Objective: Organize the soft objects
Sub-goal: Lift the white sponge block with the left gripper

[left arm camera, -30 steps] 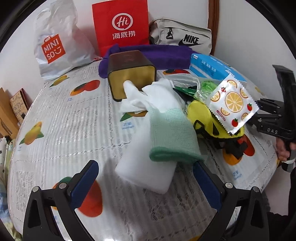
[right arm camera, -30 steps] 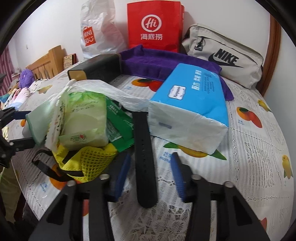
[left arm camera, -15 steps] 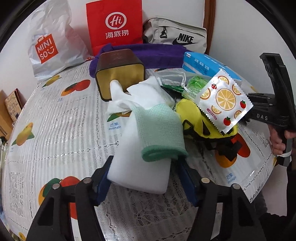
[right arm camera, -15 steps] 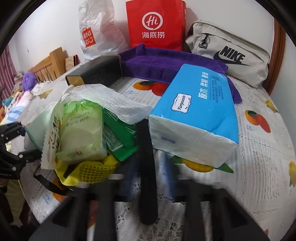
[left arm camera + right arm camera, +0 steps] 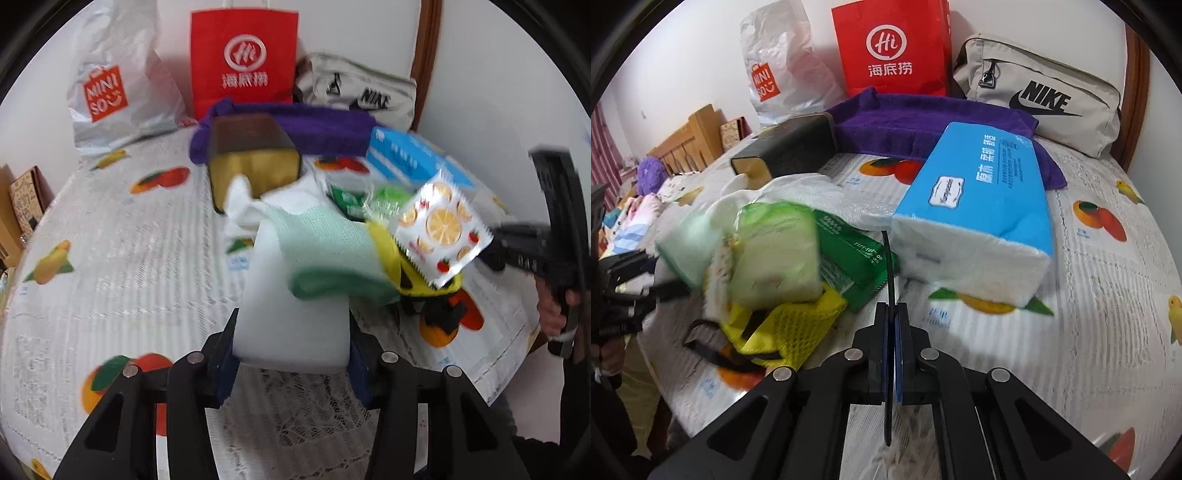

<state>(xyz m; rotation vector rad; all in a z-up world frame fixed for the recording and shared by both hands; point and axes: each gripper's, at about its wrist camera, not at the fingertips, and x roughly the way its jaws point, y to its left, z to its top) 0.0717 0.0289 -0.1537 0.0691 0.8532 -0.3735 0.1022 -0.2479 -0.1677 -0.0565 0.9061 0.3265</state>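
jaws of the left gripper (image 5: 291, 363) were closing on the white foam block (image 5: 293, 325) to lift it, while the right gripper (image 5: 894, 332) sat clamped on the black strap (image 5: 891, 273).

I see a white lace cloth (image 5: 122, 258) printed with orange and yellow fruit. White roll (image 5: 295, 314), mint-green mesh cloth (image 5: 325, 251) over it. Yellow mesh bag (image 5: 798, 325) with black straps. White sachet (image 5: 441, 236) patterned with orange slices and red tomatoes. Blue-and-white tissue pack (image 5: 979, 206). Purple towel (image 5: 923, 125). Red bag (image 5: 894, 48), white logo. White bag (image 5: 114, 85), orange logo. Grey pouch (image 5: 1041, 92), black lettering. Dark box (image 5: 251, 158), gold end. Black strap (image 5: 891, 280) between blue pads (image 5: 884, 362).
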